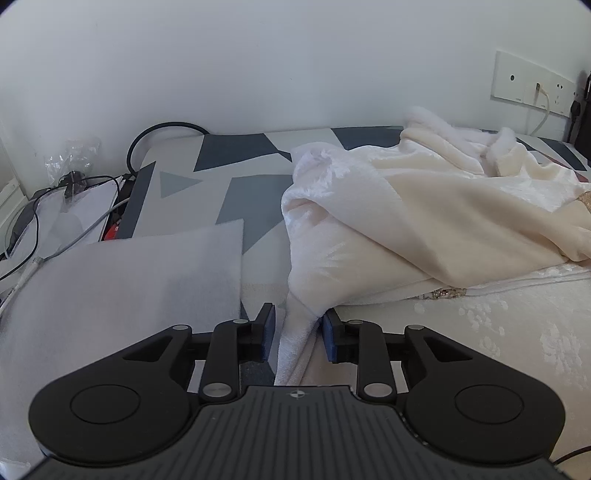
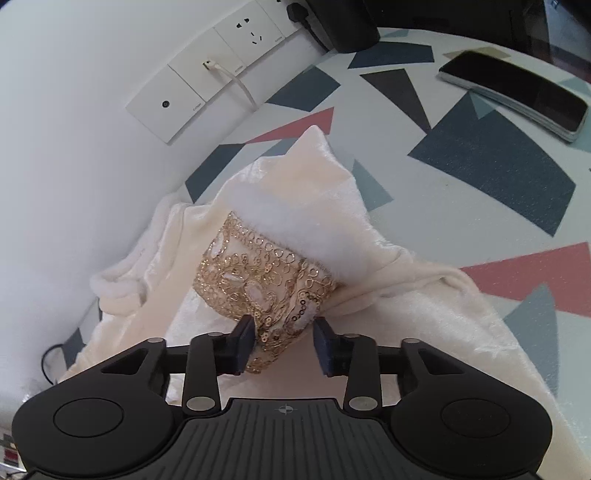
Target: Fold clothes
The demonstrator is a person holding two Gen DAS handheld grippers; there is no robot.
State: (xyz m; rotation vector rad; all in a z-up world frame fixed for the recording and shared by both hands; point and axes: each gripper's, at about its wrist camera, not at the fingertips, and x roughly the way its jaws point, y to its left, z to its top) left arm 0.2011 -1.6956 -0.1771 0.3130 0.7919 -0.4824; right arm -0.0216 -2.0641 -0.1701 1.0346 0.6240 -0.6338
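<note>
A cream plush garment [image 1: 406, 214] lies crumpled on the patterned table [image 1: 236, 162]. In the left wrist view my left gripper [image 1: 298, 334] is open, with a white ribbed cuff [image 1: 295, 343] of the garment lying between its fingers. In the right wrist view the same garment [image 2: 317, 184] shows a gold sequined cuff [image 2: 258, 280] with white fur trim. My right gripper [image 2: 283, 341] is open around the lower end of that sequined cuff, the left pad touching it and the right pad apart from it.
A folded grey-white cloth [image 1: 122, 280] lies left of the left gripper. Cables [image 1: 74, 206] and papers sit at the far left. Wall sockets [image 2: 207, 77] line the wall. A phone [image 2: 517, 92] lies on the table at upper right, and a dark object [image 2: 343, 22] stands by the wall.
</note>
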